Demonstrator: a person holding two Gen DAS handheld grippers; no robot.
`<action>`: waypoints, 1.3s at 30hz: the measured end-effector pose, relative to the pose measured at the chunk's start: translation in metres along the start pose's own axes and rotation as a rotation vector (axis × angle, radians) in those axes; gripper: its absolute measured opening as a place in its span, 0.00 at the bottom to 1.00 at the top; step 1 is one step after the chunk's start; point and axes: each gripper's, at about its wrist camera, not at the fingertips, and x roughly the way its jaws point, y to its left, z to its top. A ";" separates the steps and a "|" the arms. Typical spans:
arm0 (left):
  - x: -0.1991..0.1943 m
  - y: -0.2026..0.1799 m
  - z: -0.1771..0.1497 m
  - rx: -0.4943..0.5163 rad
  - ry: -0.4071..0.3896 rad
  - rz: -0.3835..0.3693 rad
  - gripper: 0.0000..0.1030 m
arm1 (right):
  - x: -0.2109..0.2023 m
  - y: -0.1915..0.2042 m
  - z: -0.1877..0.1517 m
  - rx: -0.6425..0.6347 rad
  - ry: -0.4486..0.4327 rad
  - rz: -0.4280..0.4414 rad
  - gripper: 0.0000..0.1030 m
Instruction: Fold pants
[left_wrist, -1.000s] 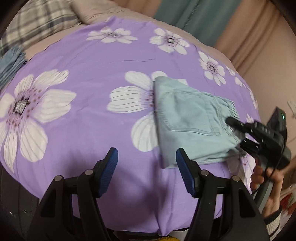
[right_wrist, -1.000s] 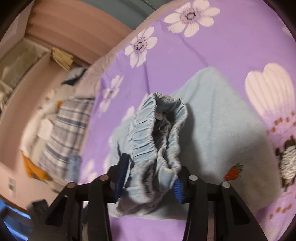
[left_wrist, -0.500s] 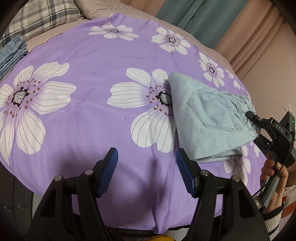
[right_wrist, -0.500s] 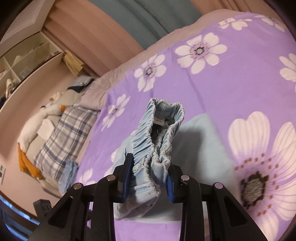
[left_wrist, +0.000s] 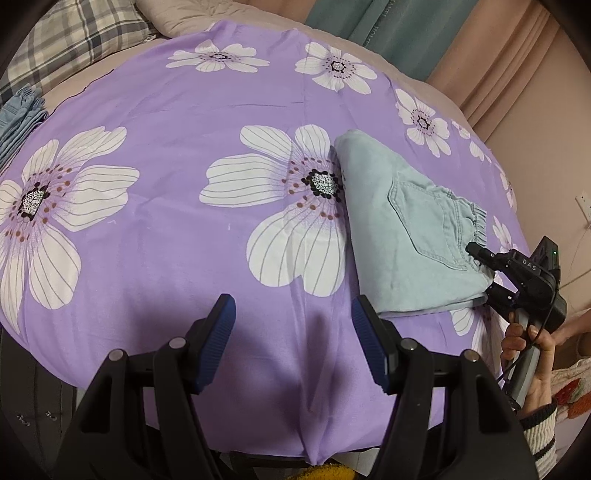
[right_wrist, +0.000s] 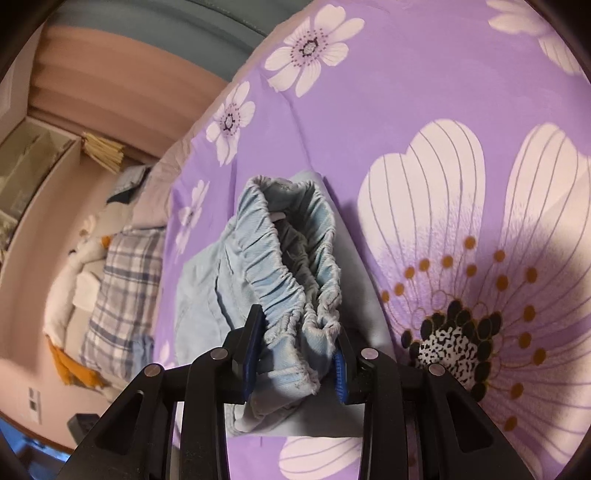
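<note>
Light blue pants (left_wrist: 406, 236), folded into a compact stack with a back pocket on top, lie on the right side of the purple flowered bedspread (left_wrist: 207, 110). My right gripper (left_wrist: 484, 273) is shut on their gathered elastic waistband at the stack's right end. In the right wrist view the bunched waistband (right_wrist: 288, 266) rises between the blue pads, and the gripper (right_wrist: 297, 354) pinches it low down. My left gripper (left_wrist: 291, 314) hovers open over bare bedspread near the front edge, just left of the pants, holding nothing.
A plaid pillow (left_wrist: 74, 40) and another blue garment (left_wrist: 18, 114) lie at the far left. A teal curtain (left_wrist: 388, 26) hangs behind the bed. A person's hand (left_wrist: 524, 339) grips the right gripper's handle. The bedspread drops off just below my left fingers.
The right gripper has dragged the pants to the right, uncovering the big flower's dark centre, and its jaws closed a little tighter on the waistband. The left gripper stayed open and in place.
</note>
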 end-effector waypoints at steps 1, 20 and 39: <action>0.001 -0.001 0.000 0.002 0.003 0.002 0.63 | 0.000 0.000 0.000 -0.003 0.003 0.005 0.32; 0.015 -0.062 0.047 0.103 -0.100 -0.053 0.42 | 0.000 0.008 -0.002 -0.096 -0.001 -0.041 0.31; 0.134 -0.064 0.120 0.053 0.107 -0.104 0.19 | 0.004 0.016 -0.002 -0.201 -0.001 -0.093 0.31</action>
